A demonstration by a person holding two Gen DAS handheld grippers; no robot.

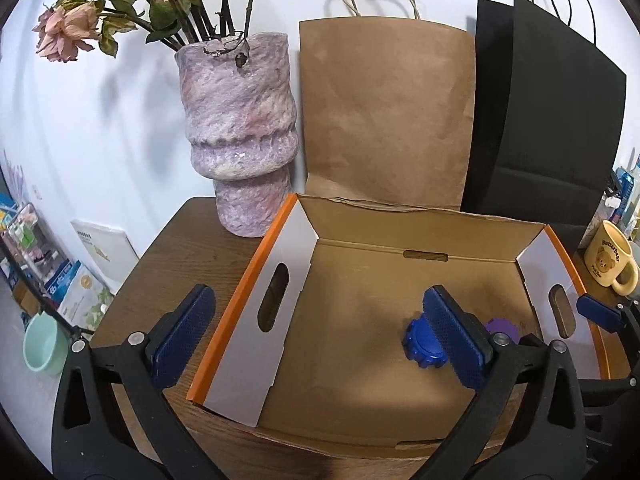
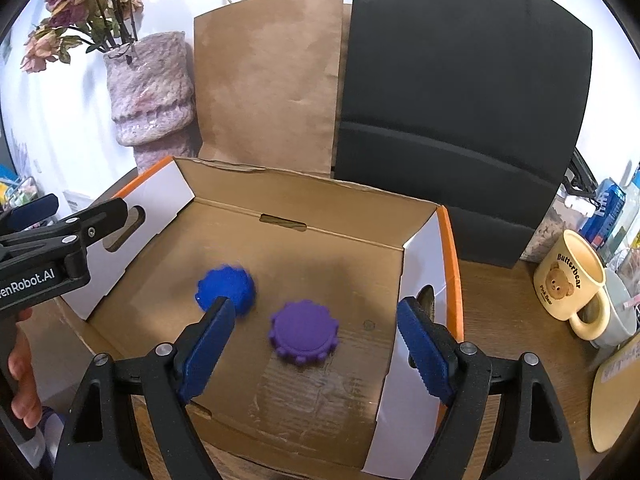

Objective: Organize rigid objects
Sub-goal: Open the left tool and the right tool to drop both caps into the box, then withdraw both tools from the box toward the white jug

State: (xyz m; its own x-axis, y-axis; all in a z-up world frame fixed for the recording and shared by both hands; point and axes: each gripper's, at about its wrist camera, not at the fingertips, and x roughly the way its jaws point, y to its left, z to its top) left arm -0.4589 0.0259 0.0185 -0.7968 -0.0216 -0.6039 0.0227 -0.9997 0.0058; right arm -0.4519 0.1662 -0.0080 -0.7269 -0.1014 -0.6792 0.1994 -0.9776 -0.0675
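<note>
An open cardboard box with orange-edged white flaps sits on the wooden table. Inside lie a blue gear-shaped disc, blurred in the right wrist view, and a purple gear-shaped disc, mostly hidden behind my finger in the left wrist view. My left gripper is open and empty, straddling the box's left wall. My right gripper is open and empty above the purple disc. The left gripper shows at the left edge of the right wrist view.
A mottled purple vase with dried roses stands behind the box's left corner. A brown paper bag and a black bag stand behind. A yellow bear mug sits right.
</note>
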